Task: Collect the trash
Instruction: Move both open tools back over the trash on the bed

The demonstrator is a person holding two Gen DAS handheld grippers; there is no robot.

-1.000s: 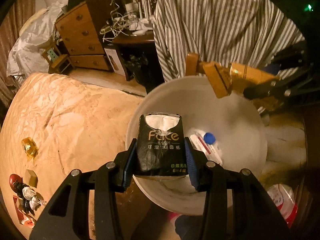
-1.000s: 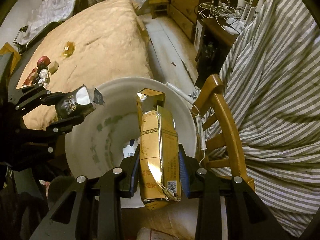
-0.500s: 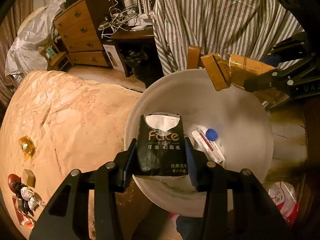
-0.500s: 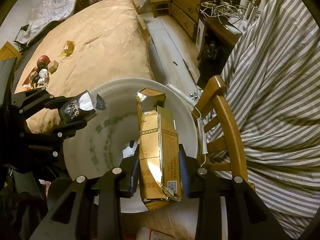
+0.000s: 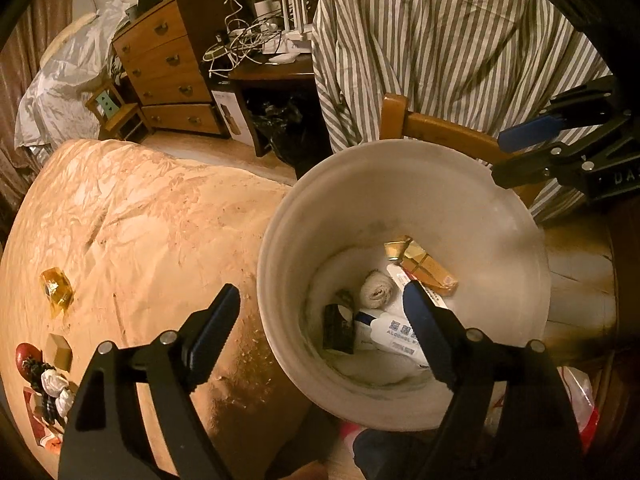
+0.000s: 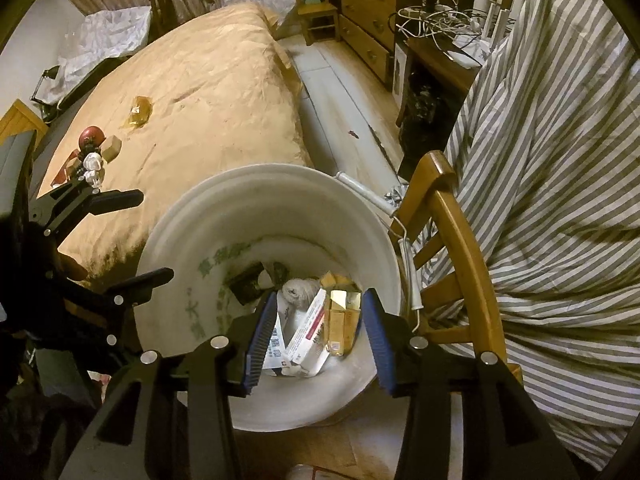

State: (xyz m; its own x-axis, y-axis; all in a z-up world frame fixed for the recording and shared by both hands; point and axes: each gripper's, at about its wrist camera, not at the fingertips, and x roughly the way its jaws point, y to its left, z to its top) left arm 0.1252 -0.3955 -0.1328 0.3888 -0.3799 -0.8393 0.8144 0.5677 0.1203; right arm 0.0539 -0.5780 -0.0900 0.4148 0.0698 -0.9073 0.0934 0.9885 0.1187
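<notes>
We are hovering both claws over the big white plastic bin (image 5: 404,168) beside the tan-quilted bed (image 5: 132,216). Left claw (image 5: 320,320) and right claw (image 6: 316,336) are opening, nothing between them. Black tissue pack (image 5: 338,328) and gold carton (image 5: 428,268) are lying inside. Next, we judge: reaching for the amber wrapper (image 5: 56,290) on the bed.

Trash in bucket (image 5: 288,264) beside bed (image 5: 140,220)
</notes>
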